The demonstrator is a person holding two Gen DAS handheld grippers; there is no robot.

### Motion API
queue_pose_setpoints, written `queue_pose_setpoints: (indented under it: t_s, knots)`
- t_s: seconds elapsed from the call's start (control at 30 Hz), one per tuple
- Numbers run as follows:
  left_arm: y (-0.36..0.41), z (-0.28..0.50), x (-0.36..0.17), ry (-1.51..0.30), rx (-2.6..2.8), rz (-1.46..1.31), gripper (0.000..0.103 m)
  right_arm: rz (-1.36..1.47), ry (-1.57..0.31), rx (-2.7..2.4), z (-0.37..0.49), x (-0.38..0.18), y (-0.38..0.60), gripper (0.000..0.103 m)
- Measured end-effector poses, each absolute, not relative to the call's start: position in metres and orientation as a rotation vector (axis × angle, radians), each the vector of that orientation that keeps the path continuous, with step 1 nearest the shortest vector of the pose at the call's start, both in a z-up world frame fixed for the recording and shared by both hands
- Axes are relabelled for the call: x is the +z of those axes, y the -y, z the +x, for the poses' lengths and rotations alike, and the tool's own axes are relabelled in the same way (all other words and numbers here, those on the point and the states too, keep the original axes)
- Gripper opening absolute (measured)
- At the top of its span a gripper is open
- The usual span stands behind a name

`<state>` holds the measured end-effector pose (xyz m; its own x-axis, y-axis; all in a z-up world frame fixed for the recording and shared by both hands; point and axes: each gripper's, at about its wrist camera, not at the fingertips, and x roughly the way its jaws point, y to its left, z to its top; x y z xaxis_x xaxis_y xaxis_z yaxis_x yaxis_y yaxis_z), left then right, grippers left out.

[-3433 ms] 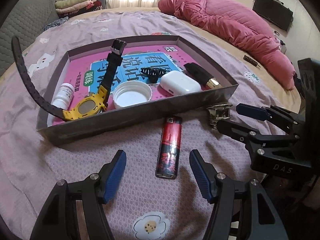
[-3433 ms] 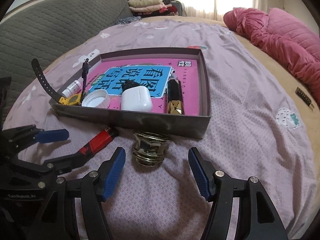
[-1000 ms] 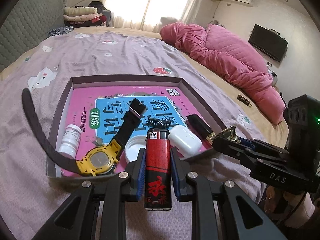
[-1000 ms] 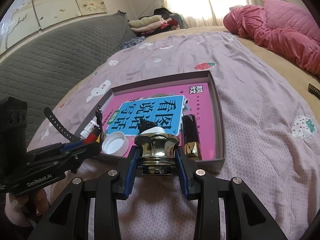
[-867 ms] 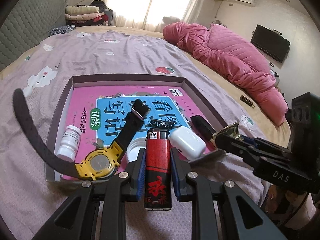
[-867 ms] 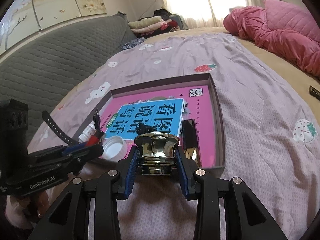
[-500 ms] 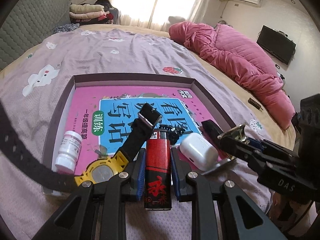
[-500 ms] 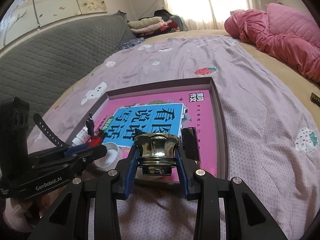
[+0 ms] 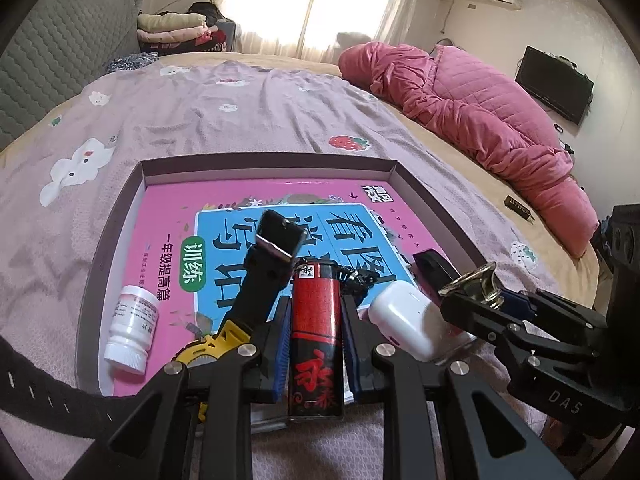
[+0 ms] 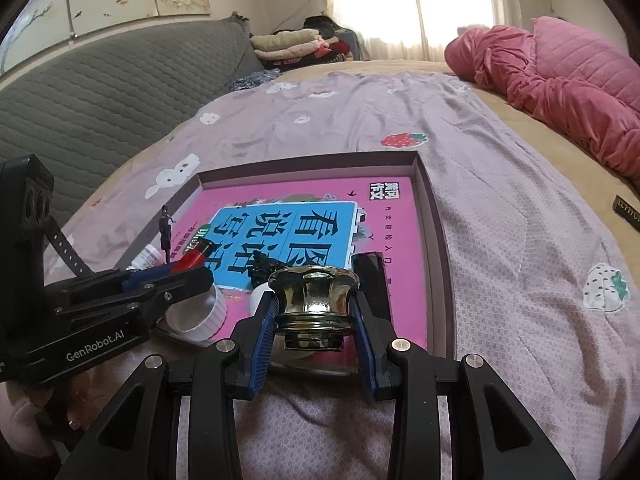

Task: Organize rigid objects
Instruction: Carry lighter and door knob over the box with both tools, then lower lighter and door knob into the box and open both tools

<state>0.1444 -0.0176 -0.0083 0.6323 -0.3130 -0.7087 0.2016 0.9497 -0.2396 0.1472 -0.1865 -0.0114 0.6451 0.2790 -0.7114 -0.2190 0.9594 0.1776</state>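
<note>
My left gripper (image 9: 314,344) is shut on a red and black lighter (image 9: 316,336) and holds it above the near edge of the shallow box (image 9: 264,162). My right gripper (image 10: 314,316) is shut on a brass metal fitting (image 10: 314,304) over the box's near right part; it also shows in the left wrist view (image 9: 478,282). In the box lie a pink book (image 9: 224,216), a yellow watch with a black strap (image 9: 256,292), a white pill bottle (image 9: 132,328), a white earbud case (image 9: 404,322), a white cap (image 10: 202,314), a black and gold tube (image 10: 372,280) and a small black clip (image 9: 358,276).
The box sits on a lilac bedsheet (image 10: 520,240). A pink quilt (image 9: 472,108) lies at the far right. A grey headboard (image 10: 100,96) runs along the left. Folded clothes (image 9: 176,30) are stacked at the back. A small dark bar (image 9: 518,206) lies on the bed's right edge.
Both grippers closed on the lighter and the fitting, lifted them off the sheet and moved forward over the box. In the last half second both advanced slightly farther.
</note>
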Motion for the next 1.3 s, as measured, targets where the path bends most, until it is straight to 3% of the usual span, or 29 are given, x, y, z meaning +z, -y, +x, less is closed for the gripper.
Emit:
queue_pose_setpoints:
  t_s: [1.13, 1.3]
  knots:
    - [0.02, 0.14, -0.015, -0.878, -0.265, -0.095, 0.024, 0.05, -0.849, 0.26, 0.144, -0.015, 0.186, 0.039]
    - [0.02, 0.135, -0.018, -0.894, -0.265, -0.092, 0.036, 0.048, -0.846, 0.266, 0.139, -0.014, 0.185, 0.045]
